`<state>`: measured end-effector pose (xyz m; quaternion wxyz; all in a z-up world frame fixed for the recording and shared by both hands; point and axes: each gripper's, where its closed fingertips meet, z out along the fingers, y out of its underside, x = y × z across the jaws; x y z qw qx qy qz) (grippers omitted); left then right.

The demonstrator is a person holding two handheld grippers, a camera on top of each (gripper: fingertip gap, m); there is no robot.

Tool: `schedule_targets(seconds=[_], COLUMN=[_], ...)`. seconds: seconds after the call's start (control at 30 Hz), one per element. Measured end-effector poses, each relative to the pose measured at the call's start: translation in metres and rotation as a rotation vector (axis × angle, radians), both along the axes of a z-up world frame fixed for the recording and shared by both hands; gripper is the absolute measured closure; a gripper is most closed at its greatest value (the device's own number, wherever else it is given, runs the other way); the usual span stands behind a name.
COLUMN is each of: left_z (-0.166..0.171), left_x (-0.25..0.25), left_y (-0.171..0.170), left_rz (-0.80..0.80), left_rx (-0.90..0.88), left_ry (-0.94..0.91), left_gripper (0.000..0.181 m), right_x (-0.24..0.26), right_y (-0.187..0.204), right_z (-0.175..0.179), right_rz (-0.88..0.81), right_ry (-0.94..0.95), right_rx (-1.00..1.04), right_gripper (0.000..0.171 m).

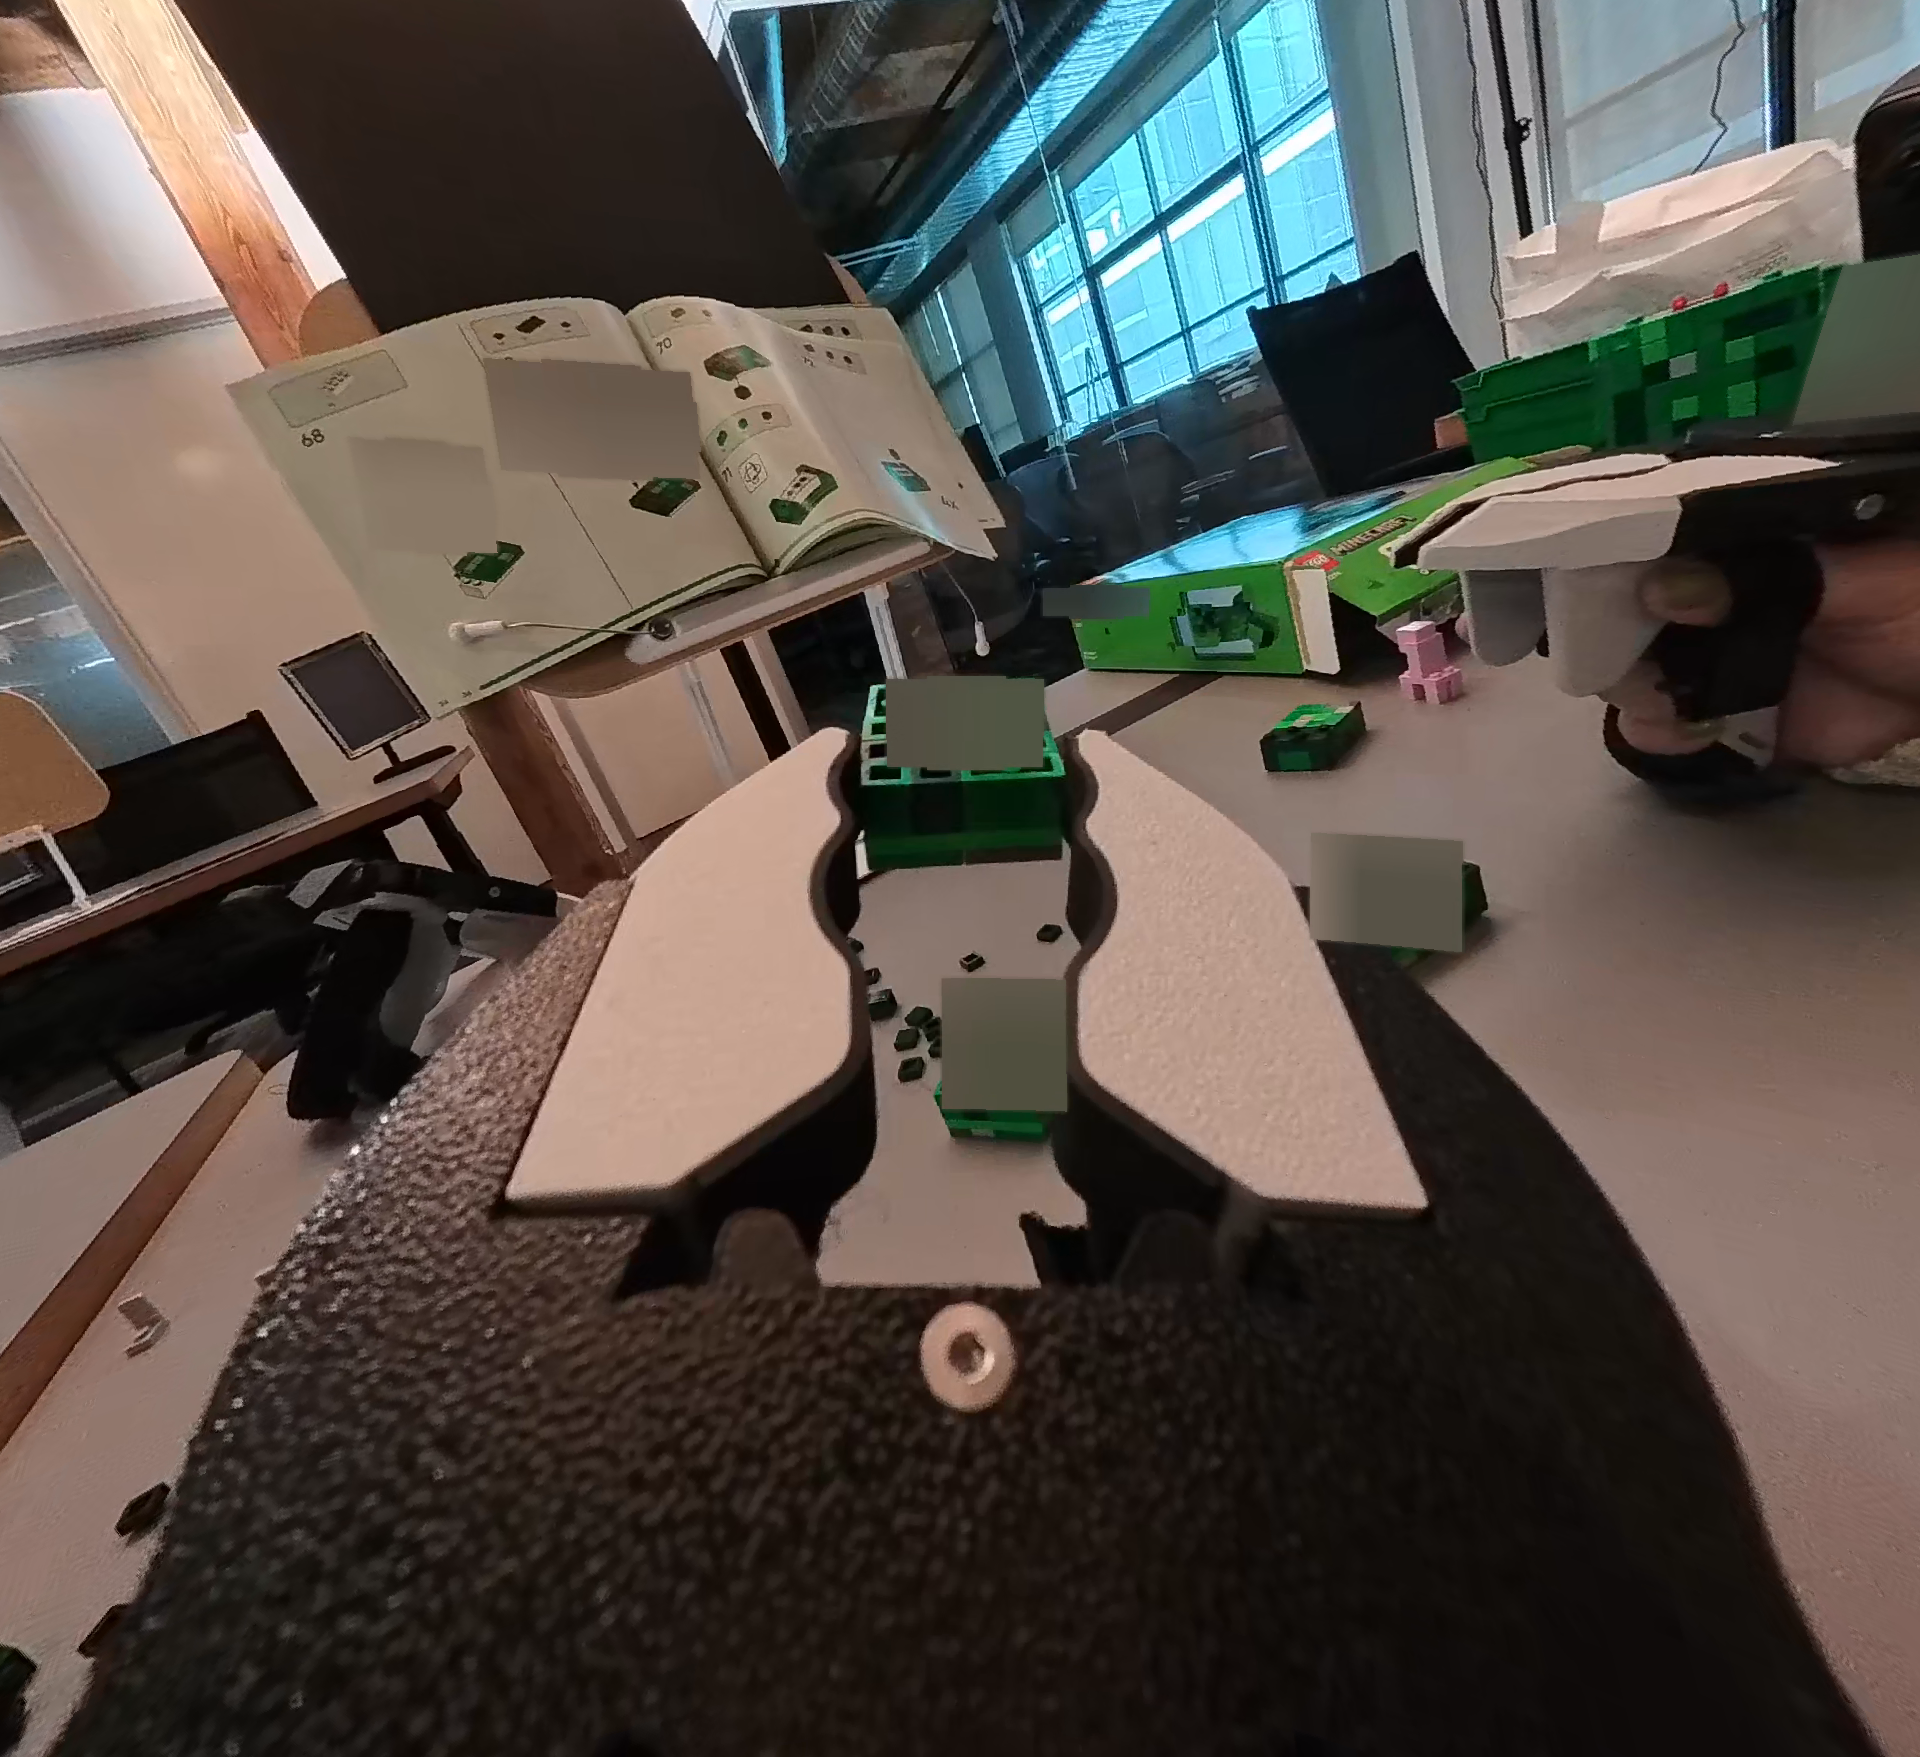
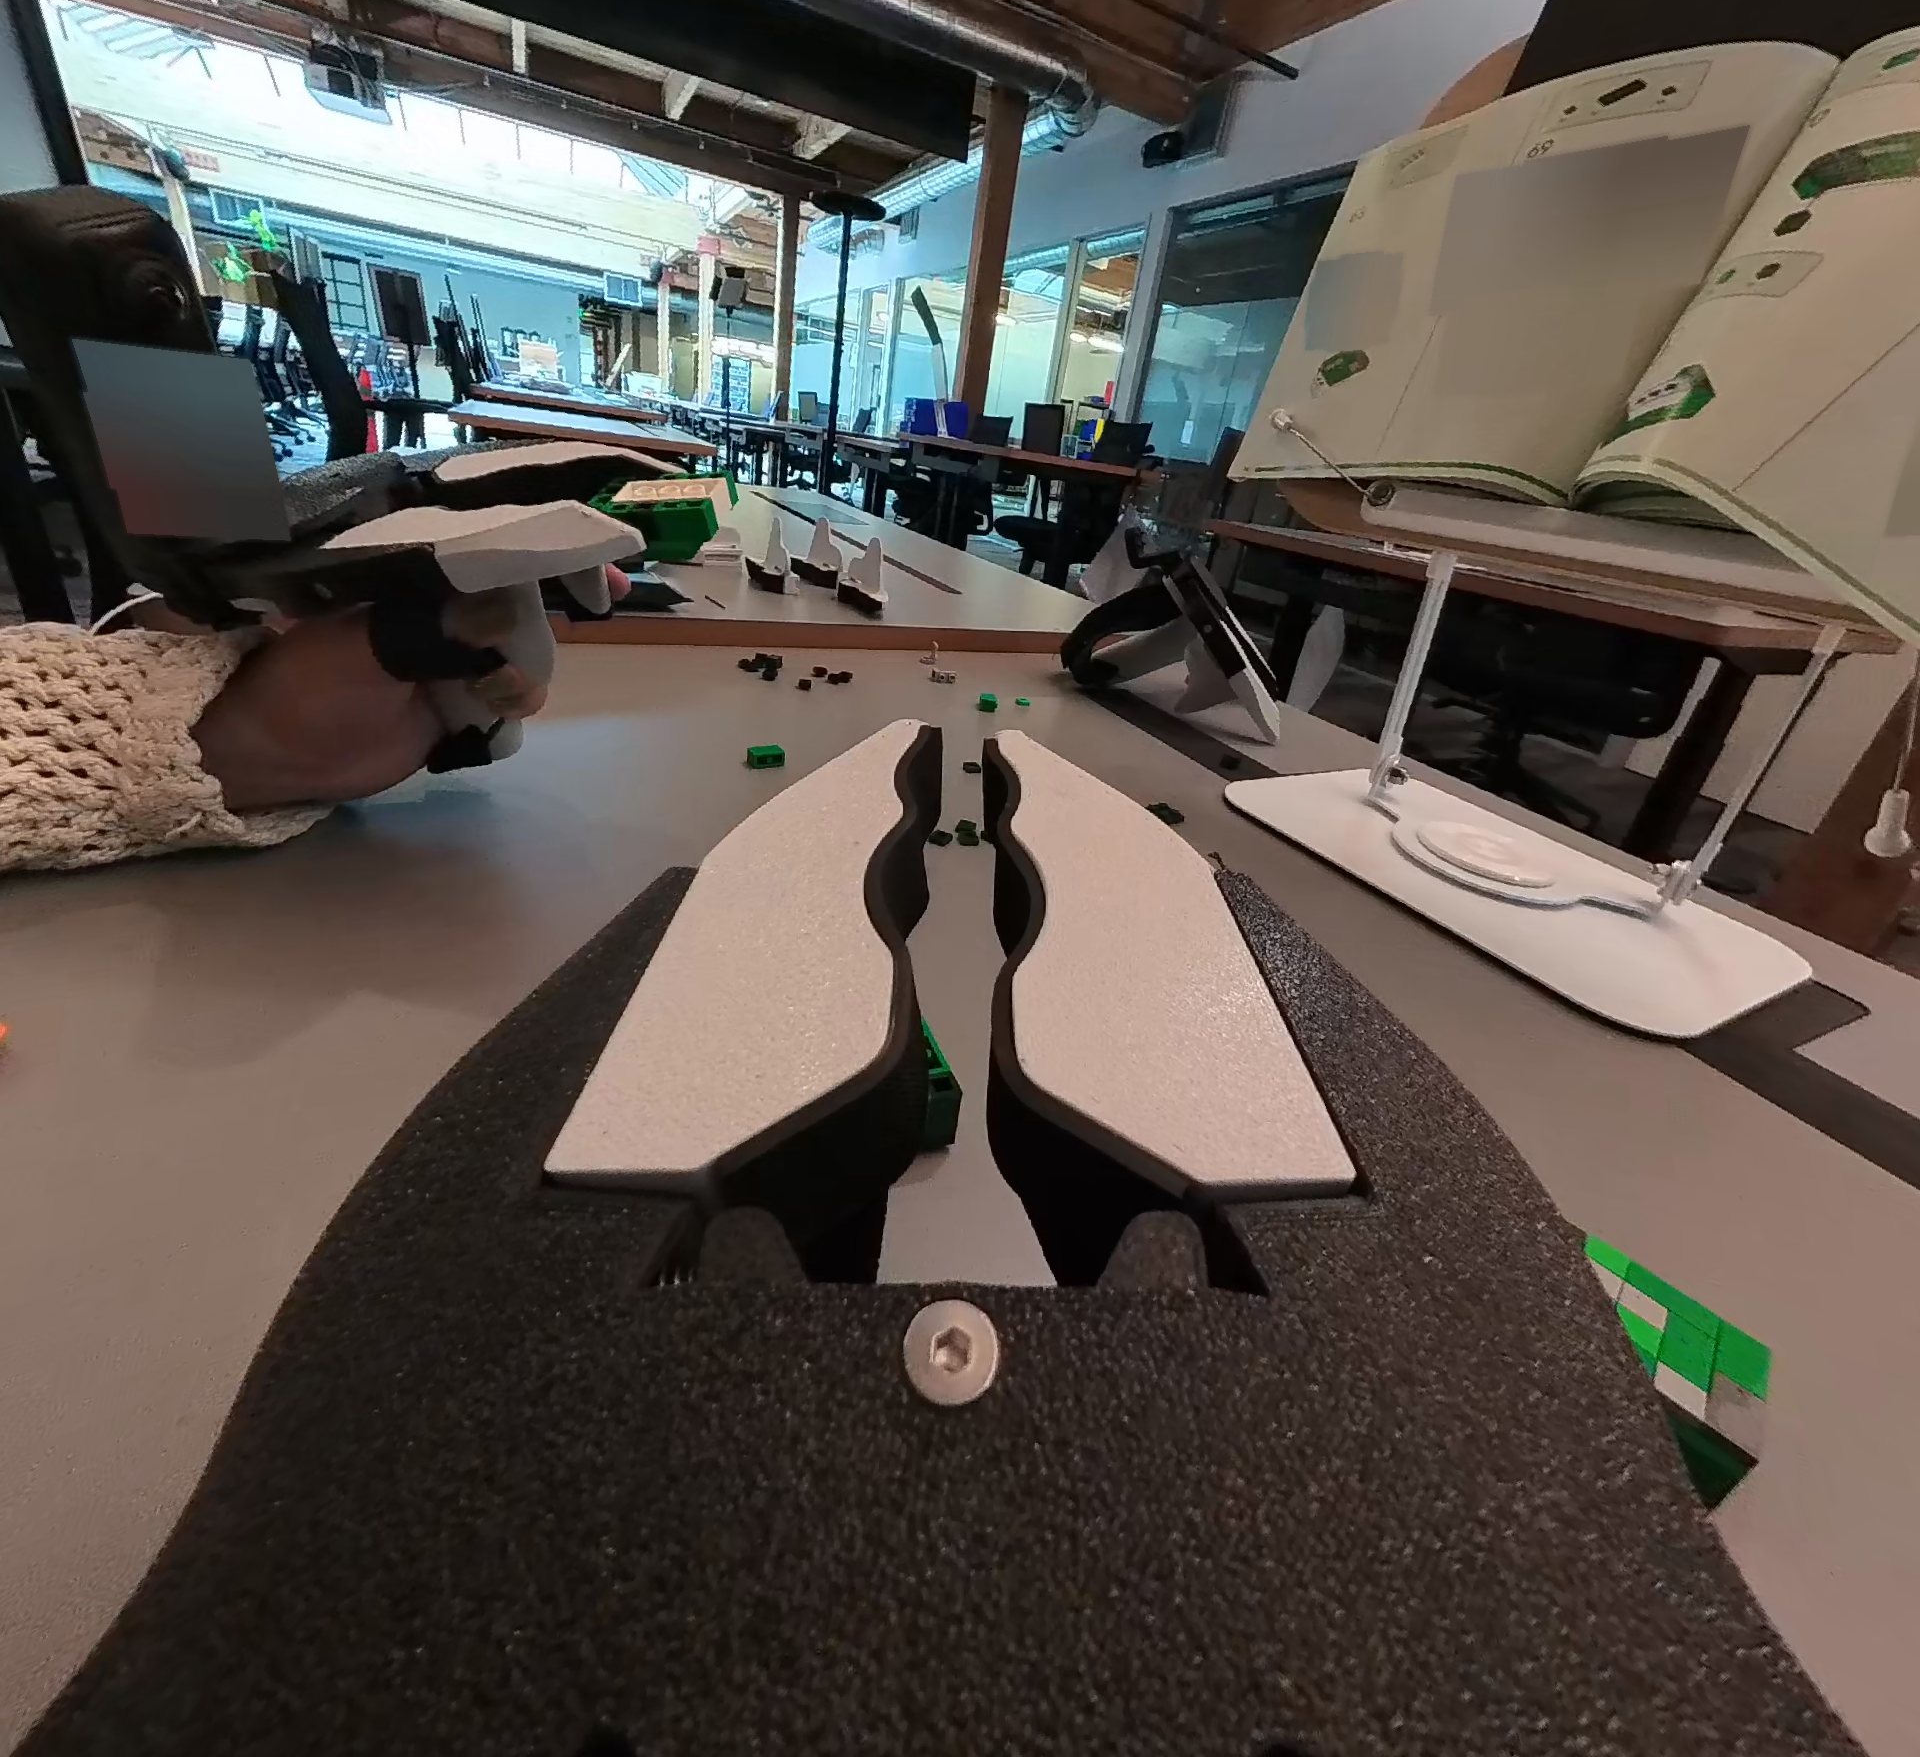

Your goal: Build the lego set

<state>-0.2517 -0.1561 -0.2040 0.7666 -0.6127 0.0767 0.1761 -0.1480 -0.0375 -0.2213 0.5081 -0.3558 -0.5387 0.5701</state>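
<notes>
My left tongs [image 1: 961, 762] gape wide around the green lego block [image 1: 961, 808] on the bench [image 1: 1558, 1032]. My right tongs [image 2: 961, 751] are nearly closed, empty. The green box [image 1: 1205, 611] lies open-ended.

Left tongs [image 1: 961, 772]: pale grey wavy fingers [image 1: 707, 959], black inner edges; black pebbled body, silver hex screw [image 1: 968, 1356] behind; right tongs [image 2: 961, 751] alike; cream knit sleeve [image 2: 94, 741].
</notes>
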Motion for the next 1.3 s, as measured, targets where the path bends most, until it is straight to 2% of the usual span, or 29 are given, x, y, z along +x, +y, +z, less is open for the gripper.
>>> schedule_targets(seconds=[0.17, 0.33, 0.4, 0.67, 0.97, 1.07, 1.2, 1.3], left_z=[-0.010, -0.056, -0.070, -0.092, -0.108, -0.107, -0.103, -0.088], left_x=[0.011, 0.030, 0.030, 0.017, 0.000, -0.001, -0.001, -0.012], left_y=[0.007, 0.023, 0.025, 0.023, 0.009, 0.007, 0.005, 0.004], left_rz=[-0.087, -0.233, -0.225, -0.141, -0.082, -0.086, -0.076, -0.029], left_rx=[-0.082, -0.410, -0.503, -0.664, -0.790, -0.797, -0.793, -0.711], left_ry=[-0.011, -0.081, -0.093, -0.156, -0.242, -0.233, -0.220, -0.179], left_gripper=[0.145, 0.145, 0.145, 0.145, 0.145, 0.145, 0.126, 0.114], right_x=[0.000, 0.000, 0.000, 0.000, 0.001, -0.001, -0.004, -0.007], right_y=[0.000, 0.000, 0.000, 0.000, -0.005, -0.001, 0.009, 0.013], right_z=[0.000, 0.000, 0.000, 0.000, -0.001, -0.002, -0.004, -0.007], right_rz=[0.002, 0.002, 0.002, 0.001, 0.012, -0.042, -0.123, -0.160], right_ry=[0.000, 0.000, 0.000, 0.000, -0.002, 0.002, -0.014, -0.036], right_rx=[-0.001, -0.002, -0.002, 0.000, 0.026, 0.057, 0.095, 0.130], right_gripper=[0.164, 0.164, 0.164, 0.164, 0.164, 0.162, 0.162, 0.161])
